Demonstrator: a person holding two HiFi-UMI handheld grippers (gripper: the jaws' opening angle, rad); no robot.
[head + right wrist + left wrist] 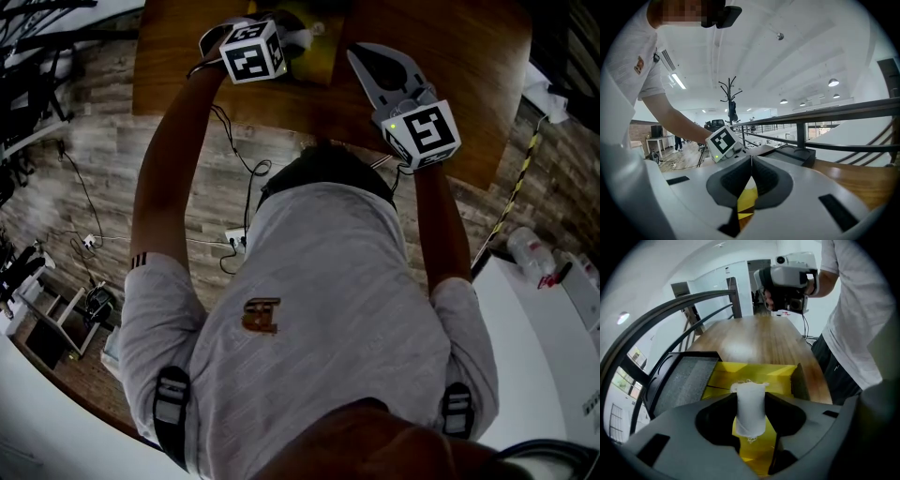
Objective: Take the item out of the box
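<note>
A white cylindrical roll (751, 401) of fibrous material, with loose threads fraying at its top and bottom edges, is gripped upright by the left tongs (751, 414), whose pads are clenched on its sides. The roll is held over an open yellow cardboard box (754, 373), whose yellow inside is seen behind and beneath it. Whether its lower end is clear of the rim cannot be told. Just left of the box, a black panel lined with grey foam (689, 380) is laid flat. Further right, the right tongs (751, 176) are kept apart from the box, clenched with pad against pad and nothing between them.

A white cube with black square markers (253, 52) is carried on the left tongs, and a matching cube (427, 131) on the right. A small orange-brown emblem (261, 316) is printed on the person's white T-shirt (328, 281); any wording on it is too small to be read.

The box is set on a brown wooden worktop (164, 47) with a smooth, faintly glossy top. Below it, a grey-brown plank floor (103, 150) is seen, with a white power strip (234, 239) lying on it and a black-and-yellow striped strip (518, 183) at the right. A dark curved railing (670, 310) is seen beyond the worktop. In the right gripper view a black coat stand (731, 101) is seen under a white ceiling with lit round lamps (833, 82).
</note>
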